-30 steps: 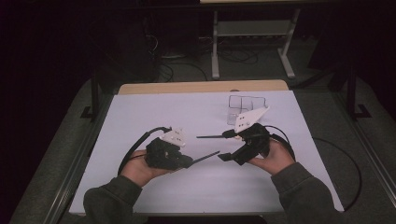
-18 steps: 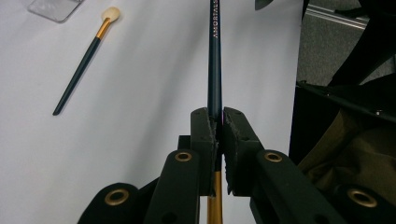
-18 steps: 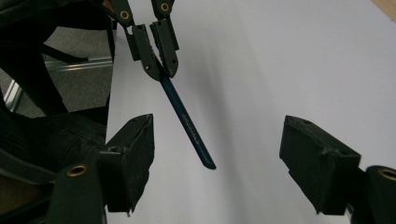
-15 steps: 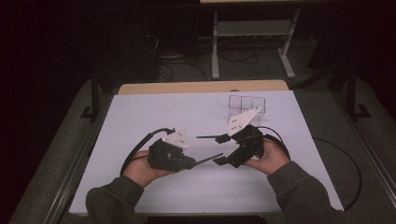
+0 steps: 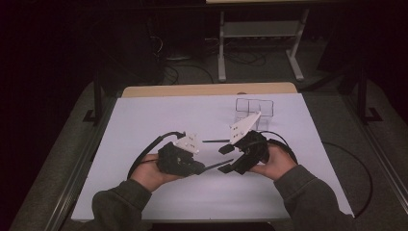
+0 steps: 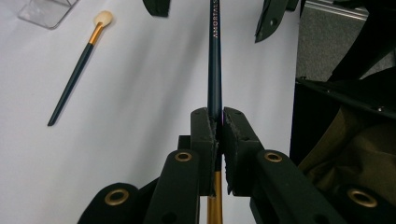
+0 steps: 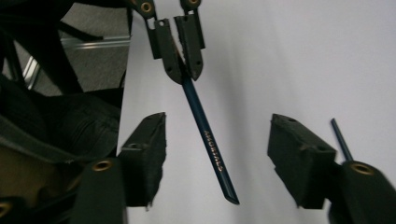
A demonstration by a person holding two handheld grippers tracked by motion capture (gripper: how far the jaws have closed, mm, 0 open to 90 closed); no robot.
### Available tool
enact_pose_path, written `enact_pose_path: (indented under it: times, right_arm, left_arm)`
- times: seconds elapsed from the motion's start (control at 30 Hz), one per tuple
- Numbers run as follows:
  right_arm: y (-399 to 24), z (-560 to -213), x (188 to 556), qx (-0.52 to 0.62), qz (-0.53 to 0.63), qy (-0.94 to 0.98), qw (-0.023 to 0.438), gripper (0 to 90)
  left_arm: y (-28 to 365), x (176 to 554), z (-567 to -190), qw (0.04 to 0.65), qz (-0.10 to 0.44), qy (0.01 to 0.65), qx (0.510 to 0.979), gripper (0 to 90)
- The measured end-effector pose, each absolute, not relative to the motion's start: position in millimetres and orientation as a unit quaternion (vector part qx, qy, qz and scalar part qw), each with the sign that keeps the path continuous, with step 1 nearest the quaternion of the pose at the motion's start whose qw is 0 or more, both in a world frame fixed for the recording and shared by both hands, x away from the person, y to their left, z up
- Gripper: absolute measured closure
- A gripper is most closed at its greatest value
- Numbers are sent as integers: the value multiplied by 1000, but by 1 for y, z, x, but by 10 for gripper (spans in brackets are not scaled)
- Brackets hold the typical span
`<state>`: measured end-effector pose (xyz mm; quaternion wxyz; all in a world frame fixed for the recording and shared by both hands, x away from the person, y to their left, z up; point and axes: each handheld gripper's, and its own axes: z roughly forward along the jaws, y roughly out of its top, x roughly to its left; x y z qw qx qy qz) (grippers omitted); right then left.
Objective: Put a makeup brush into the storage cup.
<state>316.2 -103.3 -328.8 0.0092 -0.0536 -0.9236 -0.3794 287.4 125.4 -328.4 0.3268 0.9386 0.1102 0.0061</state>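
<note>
Left tongs (image 6: 216,133) clenched on brush handle (image 7: 208,144); right tongs (image 7: 219,158) just closing around it, not yet touching — handover near.

We note dark olive sleeves (image 5: 120,199) on both forearms. Each claw is matt black with brass-ringed screw holes (image 6: 183,157), a pale three-cornered plate (image 5: 187,142) and a black cable (image 5: 144,154).
</note>
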Motion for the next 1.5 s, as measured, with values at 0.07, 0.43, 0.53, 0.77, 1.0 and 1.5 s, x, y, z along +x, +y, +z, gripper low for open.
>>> enact_pose_path:
  times: [0.07,0.43,0.53,0.77,1.0,1.5]
  right_arm:
    - [-103,-330,316,-45,-375,-926,13,420]
    - [-95,-336,312,-4,-345,-938,43,624]
    - [-94,-337,312,1,-340,-939,45,649]
    - [-93,-339,310,16,-331,-942,51,731]
    - [-93,-340,309,26,-326,-943,57,814]
    - [-97,-344,307,24,-321,-945,54,829]
  left_arm:
    - [123,287,-329,322,7,104,941,834]
    - [109,284,-332,316,-3,85,945,834]
    - [107,284,-331,315,-4,79,946,834]
    - [103,283,-331,311,-5,71,948,834]
    - [99,281,-330,310,-8,64,949,834]
    - [105,284,-336,320,-33,87,943,704]
